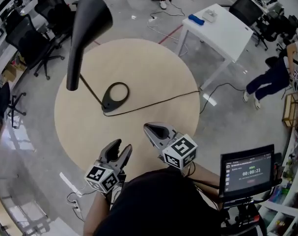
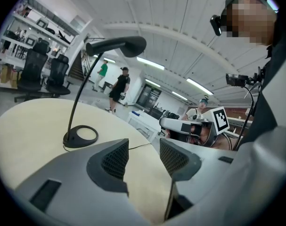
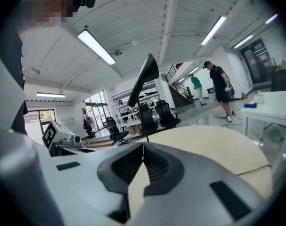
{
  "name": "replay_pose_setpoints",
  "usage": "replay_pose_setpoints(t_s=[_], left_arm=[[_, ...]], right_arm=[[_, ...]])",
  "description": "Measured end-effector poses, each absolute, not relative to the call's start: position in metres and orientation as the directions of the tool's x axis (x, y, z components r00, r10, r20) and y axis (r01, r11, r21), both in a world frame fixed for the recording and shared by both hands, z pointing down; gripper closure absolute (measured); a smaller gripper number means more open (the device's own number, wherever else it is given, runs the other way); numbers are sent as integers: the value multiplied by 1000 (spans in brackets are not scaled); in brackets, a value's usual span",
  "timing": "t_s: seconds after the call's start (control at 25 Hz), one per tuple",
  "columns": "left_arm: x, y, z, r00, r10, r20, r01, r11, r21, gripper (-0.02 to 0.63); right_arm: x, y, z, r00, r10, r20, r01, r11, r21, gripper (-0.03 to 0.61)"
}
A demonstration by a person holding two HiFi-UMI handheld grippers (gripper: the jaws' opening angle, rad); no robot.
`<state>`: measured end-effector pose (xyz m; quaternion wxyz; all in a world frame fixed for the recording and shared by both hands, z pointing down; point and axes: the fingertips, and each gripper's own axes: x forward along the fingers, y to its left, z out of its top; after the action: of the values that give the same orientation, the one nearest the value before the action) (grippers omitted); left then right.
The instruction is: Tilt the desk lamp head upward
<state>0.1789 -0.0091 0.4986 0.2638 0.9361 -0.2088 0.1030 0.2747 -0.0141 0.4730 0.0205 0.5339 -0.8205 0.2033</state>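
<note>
Upper left of the head view: desk lamp [image 1: 90, 18] standing on round table [image 1: 158, 68]. Lower centre: left gripper [image 1: 122, 145], jaws apart, empty; right gripper [image 1: 148, 128], jaws pressed together, empty.

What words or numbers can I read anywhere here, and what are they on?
"00:00:2", then a last digit I cannot make out: a timer on the screen.
The other lines on that screen are too small to read.
Cubes: black-and-white square patterns, no words.
</note>
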Motion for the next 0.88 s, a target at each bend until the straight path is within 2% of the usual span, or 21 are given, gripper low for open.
replay_pose_setpoints(t_s=[0.88], left_arm=[[212, 14, 530, 899, -296, 322, -424, -775, 470, 400]], right_arm=[[290, 18, 498, -420, -869, 261, -893, 346, -287, 575]])
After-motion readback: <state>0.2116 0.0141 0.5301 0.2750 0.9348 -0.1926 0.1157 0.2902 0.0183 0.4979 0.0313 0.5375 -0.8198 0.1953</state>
